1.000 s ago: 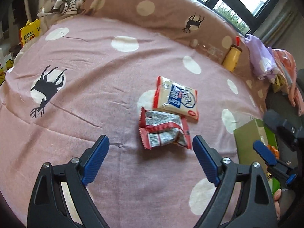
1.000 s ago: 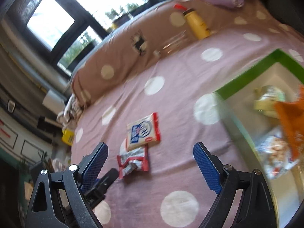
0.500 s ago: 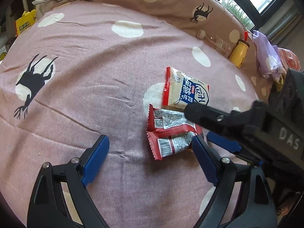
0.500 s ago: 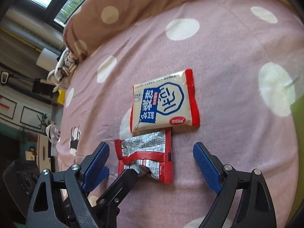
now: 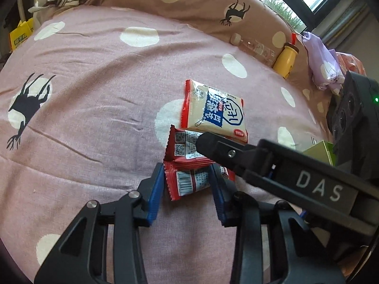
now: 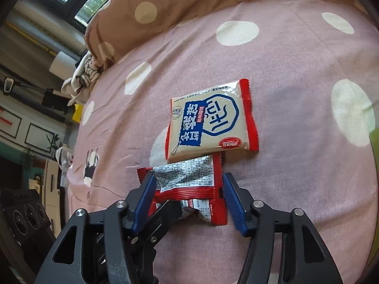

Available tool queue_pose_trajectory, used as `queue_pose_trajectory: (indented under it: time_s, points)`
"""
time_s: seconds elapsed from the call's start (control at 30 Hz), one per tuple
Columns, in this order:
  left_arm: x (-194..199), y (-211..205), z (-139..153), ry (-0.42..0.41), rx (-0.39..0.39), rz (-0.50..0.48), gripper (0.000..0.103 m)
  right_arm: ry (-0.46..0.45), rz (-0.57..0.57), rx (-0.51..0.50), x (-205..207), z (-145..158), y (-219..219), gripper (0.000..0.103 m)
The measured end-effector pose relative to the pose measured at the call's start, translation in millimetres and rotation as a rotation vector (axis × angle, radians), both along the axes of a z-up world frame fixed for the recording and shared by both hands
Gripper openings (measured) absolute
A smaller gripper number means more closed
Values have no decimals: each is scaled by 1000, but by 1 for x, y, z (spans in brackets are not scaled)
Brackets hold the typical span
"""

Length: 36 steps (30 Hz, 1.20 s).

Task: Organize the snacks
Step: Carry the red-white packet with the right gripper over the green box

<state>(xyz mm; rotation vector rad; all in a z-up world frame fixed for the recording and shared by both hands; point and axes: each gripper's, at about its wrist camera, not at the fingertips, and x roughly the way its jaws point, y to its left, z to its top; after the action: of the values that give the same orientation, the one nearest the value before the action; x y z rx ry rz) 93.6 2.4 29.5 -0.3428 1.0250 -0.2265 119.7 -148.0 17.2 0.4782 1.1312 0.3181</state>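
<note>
Two red snack packets (image 5: 187,182) lie edge to edge on the pink dotted bedspread (image 5: 94,94), just below a cream and blue snack packet (image 5: 213,108). My left gripper (image 5: 186,168) is closing, and its blue pads press the nearer red packet from both sides. My right gripper (image 6: 188,177) is closing too, its pads against the sides of the red packets (image 6: 189,179). One black finger of the right gripper (image 5: 225,151) crosses over the farther red packet. In the right wrist view, a left finger (image 6: 168,210) lies across the lower red packet, and the cream packet (image 6: 210,123) is untouched.
A green box (image 5: 319,151) sits at the right edge of the bed. By the brown bolster (image 5: 189,4) lie a clear bottle (image 5: 255,47) and a yellow bottle (image 5: 287,59), with purple cloth (image 5: 322,66) beyond. The bed's left half holds only bedspread.
Both grippers closed from wide open onto the red packets. The right gripper swung over from the green box and came down beside the left one.
</note>
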Motion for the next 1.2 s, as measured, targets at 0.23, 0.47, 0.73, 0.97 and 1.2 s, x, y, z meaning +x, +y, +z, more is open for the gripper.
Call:
queue_pose_trajectory:
  time_s: [0.23, 0.47, 0.73, 0.97, 1.2]
  points:
    - [-16, -20, 23, -78, 20, -48, 36, -67, -46, -45, -24, 26, -7, 60]
    - [-36, -54, 49, -162, -32, -154, 36, -159, -162, -75, -62, 63, -46, 60]
    - [-60, -104, 66, -210, -50, -283, 36, -182, -311, -21, -101, 77, -105, 60]
    - [-72, -139, 88, -258, -103, -345, 36, -253, -402, -7, -131, 100, -143, 60]
    - [-73, -189, 94, -274, -99, -464, 36, -265, -554, -19, -156, 108, -185, 60]
